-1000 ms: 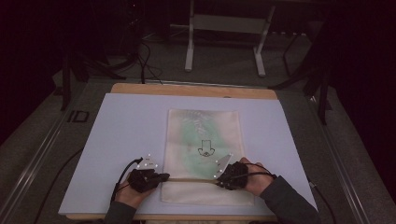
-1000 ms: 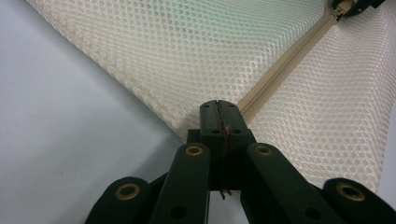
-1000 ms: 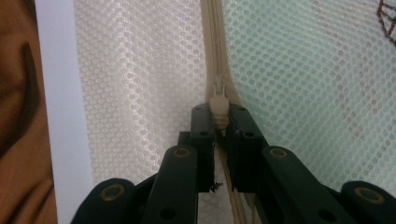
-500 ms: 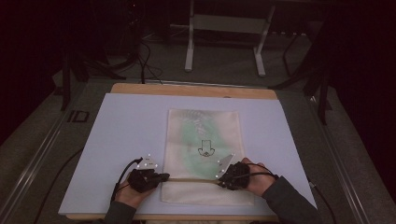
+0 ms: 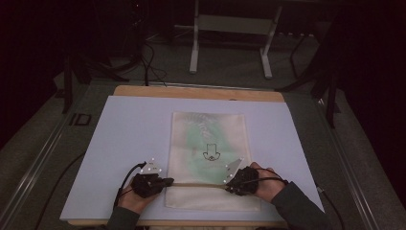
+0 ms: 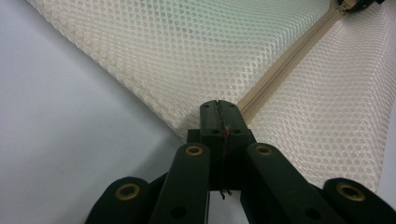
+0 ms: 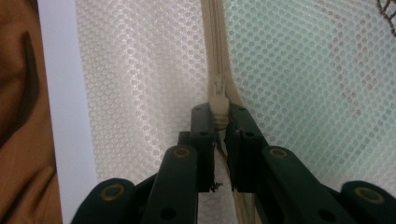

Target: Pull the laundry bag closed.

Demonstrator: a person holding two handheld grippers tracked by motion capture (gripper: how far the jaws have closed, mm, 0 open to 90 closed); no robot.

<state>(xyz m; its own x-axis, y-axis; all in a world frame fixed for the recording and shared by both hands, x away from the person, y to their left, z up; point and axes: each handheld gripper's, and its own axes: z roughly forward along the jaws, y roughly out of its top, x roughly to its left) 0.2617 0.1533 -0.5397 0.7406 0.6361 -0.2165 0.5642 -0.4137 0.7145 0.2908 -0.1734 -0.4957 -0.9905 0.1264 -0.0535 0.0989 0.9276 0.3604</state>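
A cream mesh bag (image 5: 208,143) with green contents and a dark arrow print lies flat on the white mat (image 5: 129,143). A beige zipper (image 5: 196,184) runs across its near end. My left gripper (image 5: 167,182) is shut on the bag's left edge, where the zipper (image 6: 289,60) ends; in the left gripper view its jaws (image 6: 218,109) meet on the mesh (image 6: 187,56). My right gripper (image 5: 229,184) sits at the zipper's right part. In the right gripper view its jaws (image 7: 218,114) are shut on the zipper pull (image 7: 218,88).
The mat covers a wooden table (image 5: 191,91), with bare mat on both sides of the bag. Beyond the table stand a metal frame (image 5: 230,28), dark stands and cables on the floor. A small black item (image 5: 81,119) sits off the mat's left edge.
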